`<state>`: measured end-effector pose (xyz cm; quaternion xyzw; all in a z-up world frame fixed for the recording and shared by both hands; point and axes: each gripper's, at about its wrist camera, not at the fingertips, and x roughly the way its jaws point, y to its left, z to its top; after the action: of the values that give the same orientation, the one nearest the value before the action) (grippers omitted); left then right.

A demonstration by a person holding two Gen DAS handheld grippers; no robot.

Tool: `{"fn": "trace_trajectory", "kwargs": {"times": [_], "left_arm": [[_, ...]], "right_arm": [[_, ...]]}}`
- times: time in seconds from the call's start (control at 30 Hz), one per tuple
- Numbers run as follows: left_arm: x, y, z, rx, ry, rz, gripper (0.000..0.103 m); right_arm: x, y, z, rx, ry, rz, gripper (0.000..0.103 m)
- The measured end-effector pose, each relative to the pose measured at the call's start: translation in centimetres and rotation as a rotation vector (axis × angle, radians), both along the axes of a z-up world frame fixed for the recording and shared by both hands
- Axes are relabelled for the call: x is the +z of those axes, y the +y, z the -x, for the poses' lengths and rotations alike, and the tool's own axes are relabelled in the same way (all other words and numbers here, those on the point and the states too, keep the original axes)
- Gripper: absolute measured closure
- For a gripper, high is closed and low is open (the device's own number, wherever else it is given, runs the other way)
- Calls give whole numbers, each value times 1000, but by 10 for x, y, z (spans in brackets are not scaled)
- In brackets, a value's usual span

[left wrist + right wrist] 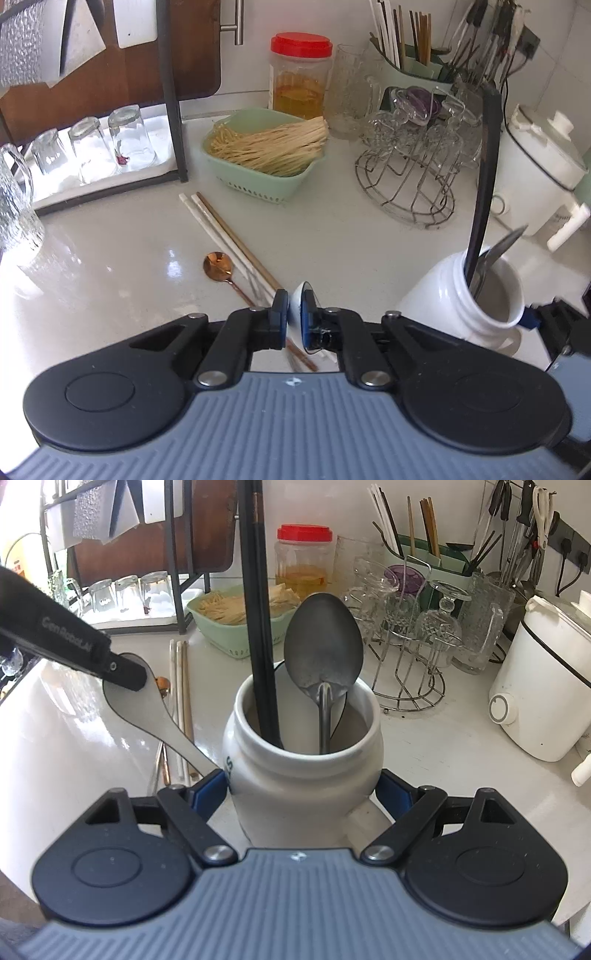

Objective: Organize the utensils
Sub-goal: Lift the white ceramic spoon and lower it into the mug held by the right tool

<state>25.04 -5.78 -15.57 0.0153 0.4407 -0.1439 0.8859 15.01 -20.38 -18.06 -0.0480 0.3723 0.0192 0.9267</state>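
left gripper (294,308): clamped on white spoon (147,705), handle slanting down toward jar
right gripper (301,794): hugging white jar (295,775)
right view only: spoon's full length

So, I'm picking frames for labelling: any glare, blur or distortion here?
Left wrist view: glare patches on the countertop, white spoon blurred in the left tool. Right wrist view: fisheye bends the edges; jar and metal spoon sharp.

The left tongs (123,677) bear "GenRoboLAI", its end unclear; the white jar (303,775) shows a dark "S".
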Motion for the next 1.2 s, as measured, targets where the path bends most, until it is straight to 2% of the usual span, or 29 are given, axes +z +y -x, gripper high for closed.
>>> {"fn": "trace_trajectory", "kwargs": {"times": [0.2,0.4,0.93,1.2], "left_arm": [[-1,12,1,-3,5,28,94],[16,15,7,-37,-39,32,95],[97,16,23,-115,-149,41,95],[135,6,33,-185,-187,41,95]], "right_arm": [[-1,5,-3,-15,-6,2,14],[-1,8,-3,-26,-8,6,14],[-3,15,-2,-67,-27,7,14],[-4,17,-2,-82,-34,5,14]]}}
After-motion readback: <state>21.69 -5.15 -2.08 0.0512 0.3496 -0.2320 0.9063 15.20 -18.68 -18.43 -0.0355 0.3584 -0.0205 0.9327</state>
